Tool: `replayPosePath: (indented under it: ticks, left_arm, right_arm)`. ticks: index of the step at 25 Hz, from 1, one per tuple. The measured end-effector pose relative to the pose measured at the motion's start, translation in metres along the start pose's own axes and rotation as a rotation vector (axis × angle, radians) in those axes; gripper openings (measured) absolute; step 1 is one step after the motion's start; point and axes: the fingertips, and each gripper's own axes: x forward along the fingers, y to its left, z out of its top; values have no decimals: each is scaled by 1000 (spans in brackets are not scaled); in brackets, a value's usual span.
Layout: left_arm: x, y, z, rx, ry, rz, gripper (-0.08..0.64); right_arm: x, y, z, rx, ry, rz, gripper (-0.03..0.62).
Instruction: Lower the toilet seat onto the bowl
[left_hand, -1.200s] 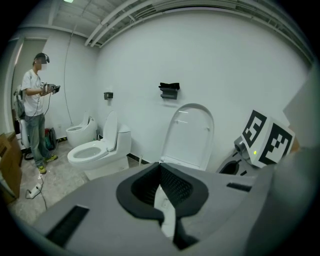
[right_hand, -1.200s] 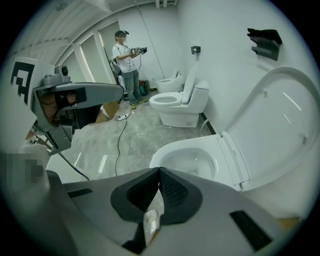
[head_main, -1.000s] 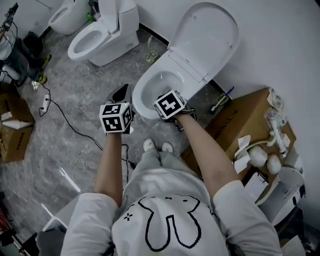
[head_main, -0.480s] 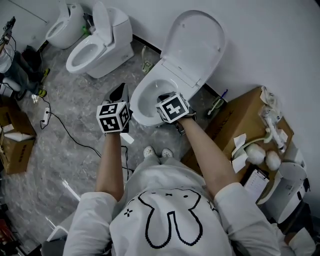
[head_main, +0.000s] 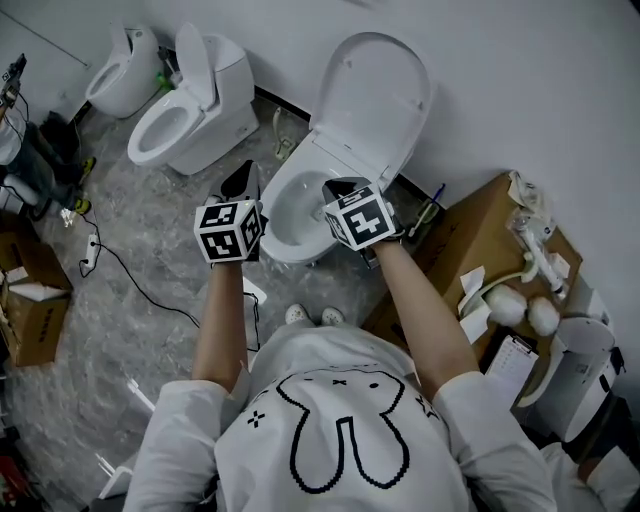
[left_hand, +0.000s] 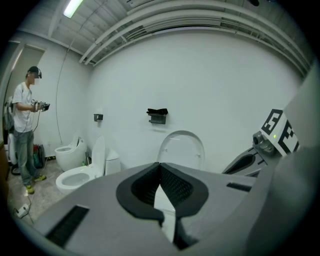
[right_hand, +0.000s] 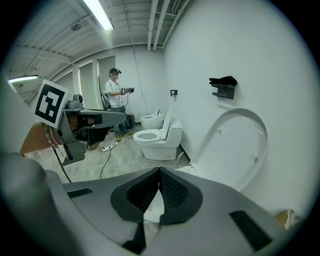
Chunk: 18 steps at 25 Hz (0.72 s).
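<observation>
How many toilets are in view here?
3: the near toilet at centre; a second toilet left of it; a third toilet in the far-left corner. More may lie off-frame.

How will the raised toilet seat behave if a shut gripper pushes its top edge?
Toilet seat looks like rigid moulded plastic, so probably stiff, not floppy. It is hinged at the back of the bowl and leans back toward the wall, so it should likely swing down rather than slide. Its glossy face may be slippery for the shut right gripper.
</observation>
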Motion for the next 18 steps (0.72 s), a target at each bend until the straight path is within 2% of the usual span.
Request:
replayPosePath:
  ticks: [12, 18]
  left_arm:
    - [-2, -24, 55, 76, -98, -60, 9]
    - [-11, -33, 86, 93, -202, -75, 9]
  right_arm:
    - [-60, -35, 42, 13, -216, -112, 28]
    - [-95, -44, 67, 14, -339, -162, 28]
